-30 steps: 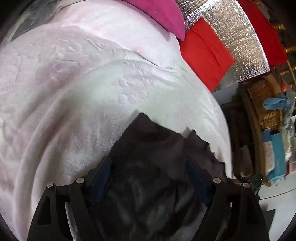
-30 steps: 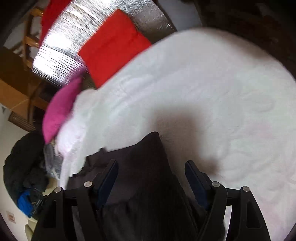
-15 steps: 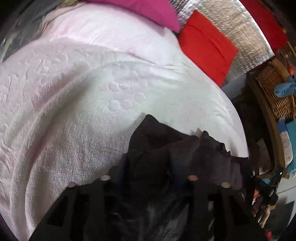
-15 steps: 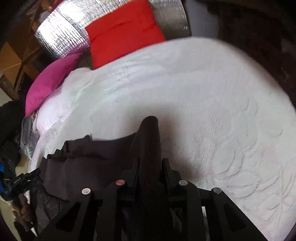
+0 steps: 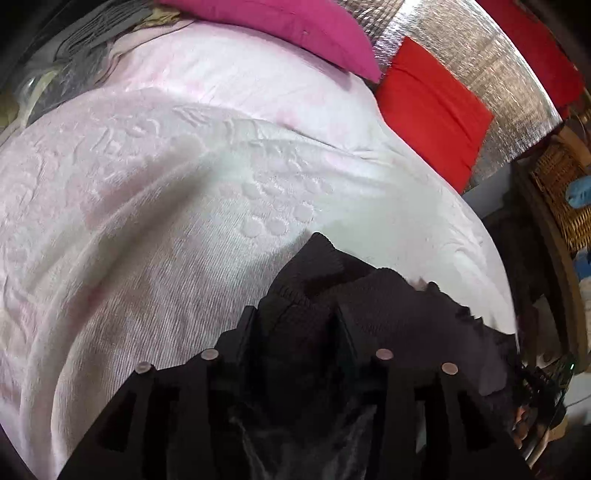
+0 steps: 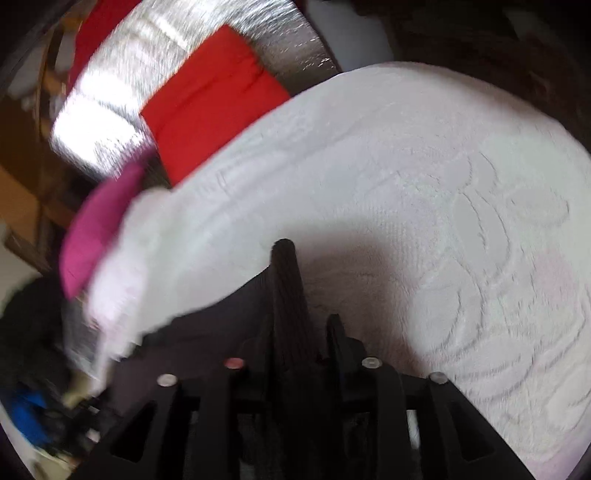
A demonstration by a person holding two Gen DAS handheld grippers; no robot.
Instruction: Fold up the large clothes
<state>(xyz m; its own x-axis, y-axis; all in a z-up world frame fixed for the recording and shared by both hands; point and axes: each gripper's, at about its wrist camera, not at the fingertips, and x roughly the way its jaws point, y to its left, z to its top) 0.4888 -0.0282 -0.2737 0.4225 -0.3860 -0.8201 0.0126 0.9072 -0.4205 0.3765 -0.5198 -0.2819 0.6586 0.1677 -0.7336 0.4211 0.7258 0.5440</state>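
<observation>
A dark knitted garment (image 5: 406, 314) lies bunched on the white embossed bed cover (image 5: 184, 221) near its front edge. My left gripper (image 5: 295, 314) has a thick wad of this garment filling the space between its fingers, and the jaws are opening slightly while still pressing on it. In the right wrist view, a narrow upright fold of the same garment (image 6: 284, 266) stands between the fingers of my right gripper (image 6: 301, 319). Those jaws are opening too, with the fold still caught and its edge stretched taut toward the left. The bed cover (image 6: 443, 221) spreads beyond.
A pink pillow (image 5: 295, 29), a red cushion (image 5: 432, 110) and a silver foil panel (image 5: 480, 55) line the head of the bed. A wicker shelf unit (image 5: 561, 192) stands to the right. A dark heap of clothes (image 6: 29, 332) sits off the bed's left side.
Both grippers went from wide open over the garment to closed on its folds. The right then swung, and its fingers now stand a little further apart than half a second ago.
</observation>
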